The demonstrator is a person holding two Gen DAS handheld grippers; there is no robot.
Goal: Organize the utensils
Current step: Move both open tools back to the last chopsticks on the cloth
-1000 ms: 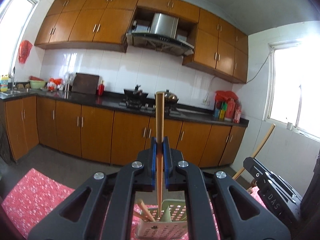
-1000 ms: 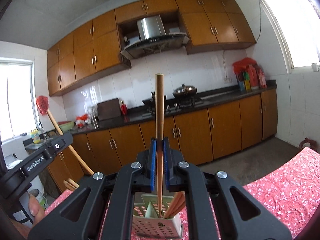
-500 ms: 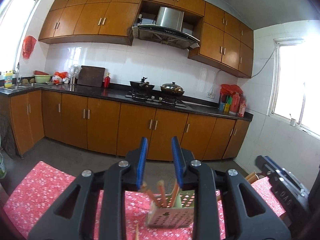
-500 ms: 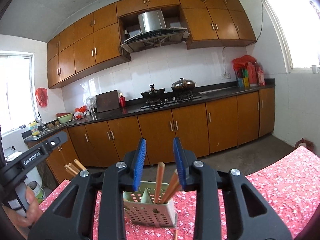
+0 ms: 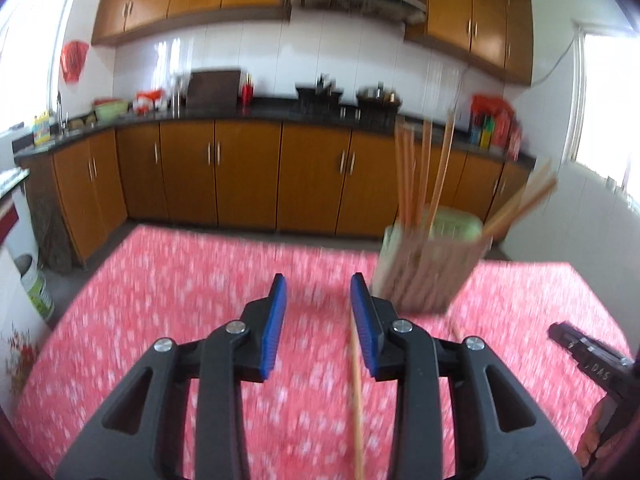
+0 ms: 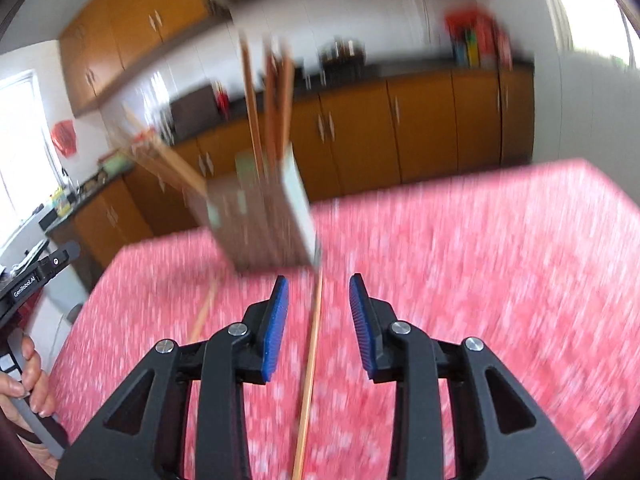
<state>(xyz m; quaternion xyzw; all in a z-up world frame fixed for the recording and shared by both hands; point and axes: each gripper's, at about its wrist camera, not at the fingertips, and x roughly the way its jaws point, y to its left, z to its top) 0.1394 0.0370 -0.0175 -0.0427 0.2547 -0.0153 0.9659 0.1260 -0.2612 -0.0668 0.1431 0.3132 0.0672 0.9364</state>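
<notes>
1. Left claw (image 5: 316,308): blue-padded jaws spread and opening, nothing pinched; a thin wooden chopstick (image 5: 357,400) lies on the red floral cloth of the desk (image 5: 180,300), just beside the right-hand pad.
2. Right claw (image 6: 316,308): jaws spread and opening, pads apart from a second wooden chopstick (image 6: 310,360) lying between them.
3. Another loose chopstick (image 6: 204,312) lies further left.
4. Beyond, toward the desk's far edge, stands the pale green perforated plastic holder (image 5: 428,268), blurred, with upright and leaning chopsticks.
</notes>
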